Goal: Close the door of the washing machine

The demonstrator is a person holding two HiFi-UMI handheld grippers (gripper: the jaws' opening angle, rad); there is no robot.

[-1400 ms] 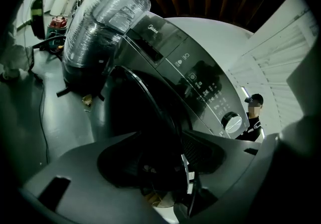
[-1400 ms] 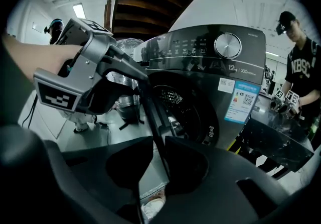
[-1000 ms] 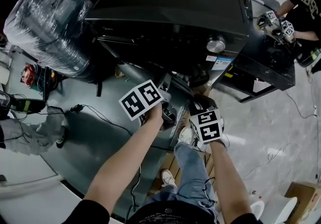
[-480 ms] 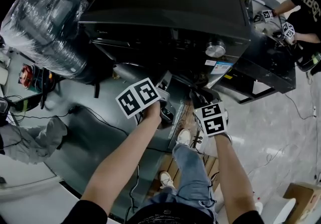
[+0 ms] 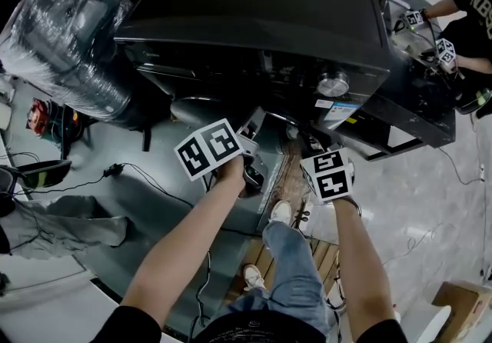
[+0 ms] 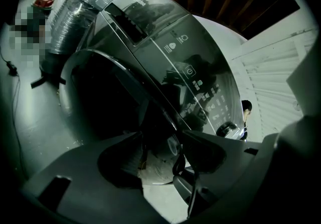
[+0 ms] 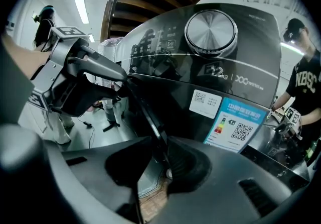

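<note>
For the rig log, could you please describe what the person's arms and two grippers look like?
Both arms are bare below short black sleeves. The left gripper and right gripper have broad, dark grey moulded jaws with scooped hollows. Each carries a white cube printed with black square markers: the left cube and the right cube.

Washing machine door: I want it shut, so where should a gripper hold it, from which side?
Hold the door by its outer rim, edge-on from the front: it is thin, stands open, and the right gripper fits around it.
</note>
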